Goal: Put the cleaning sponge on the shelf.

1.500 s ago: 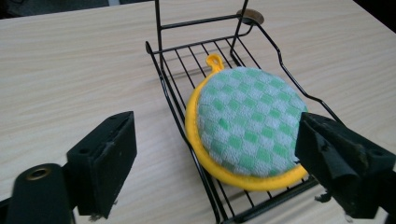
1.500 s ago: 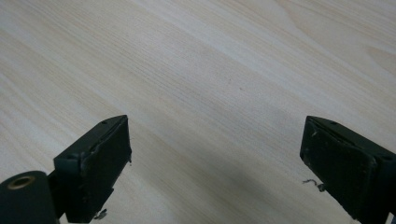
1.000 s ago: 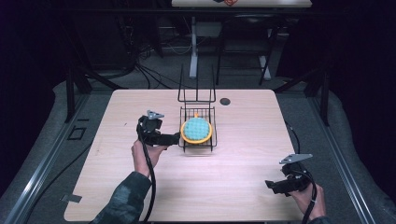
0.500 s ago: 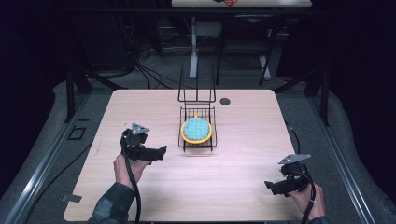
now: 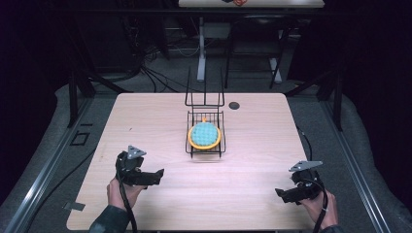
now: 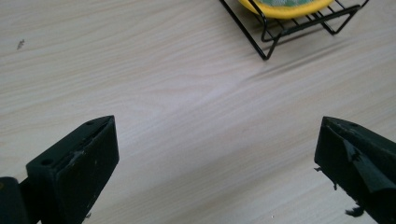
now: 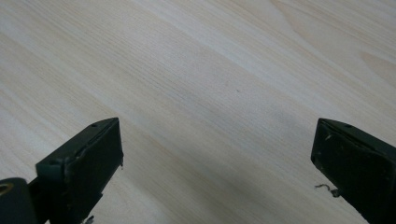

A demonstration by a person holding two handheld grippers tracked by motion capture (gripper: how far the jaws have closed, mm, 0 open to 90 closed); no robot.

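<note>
While both tools sit low over the table, entries read: left gripper, jaws wide, empty; right gripper, jaws wide, empty. Wire rack mid-table holds yellow-rimmed dish. Judgement: I should approach level, square to the rack's near edge.
</note>
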